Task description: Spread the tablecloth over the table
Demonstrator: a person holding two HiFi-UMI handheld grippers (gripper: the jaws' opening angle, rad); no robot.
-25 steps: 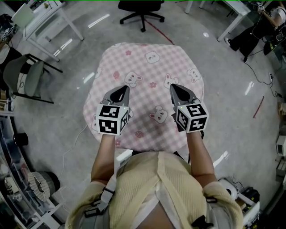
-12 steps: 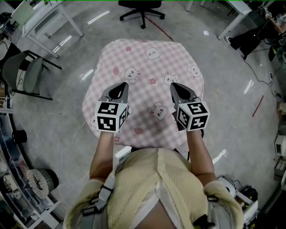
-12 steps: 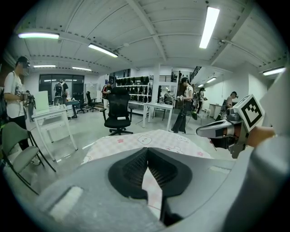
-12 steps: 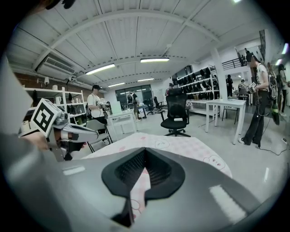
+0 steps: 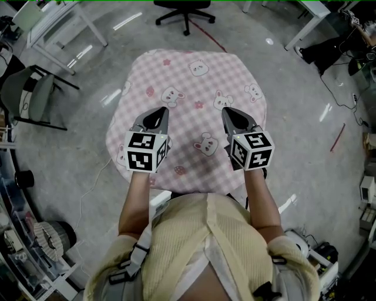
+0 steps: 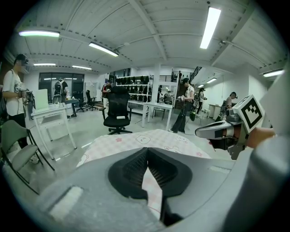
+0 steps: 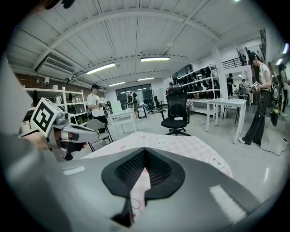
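I look down past my cream top [image 5: 205,247] to my two arms, held out side by side. Each one ends in a cube with black and white squares, the left cube [image 5: 145,151] and the right cube [image 5: 251,151]. My left hand-held gripper [image 5: 160,113] has its jaws pressed together at the tips, with nothing between them. My right hand-held gripper [image 5: 228,113] is just the same, closed tight and holding nothing. Both point forward and a bit down, above the near part of the tablecloth [image 5: 188,88]. The tablecloth is pink and checked, with little bears and flowers on it. It lies flat over the worktop and hides all of it, and its edges hang down all round. Past the far edge, a black office chair [image 5: 184,10] stands on the shiny grey floor [image 5: 294,106].
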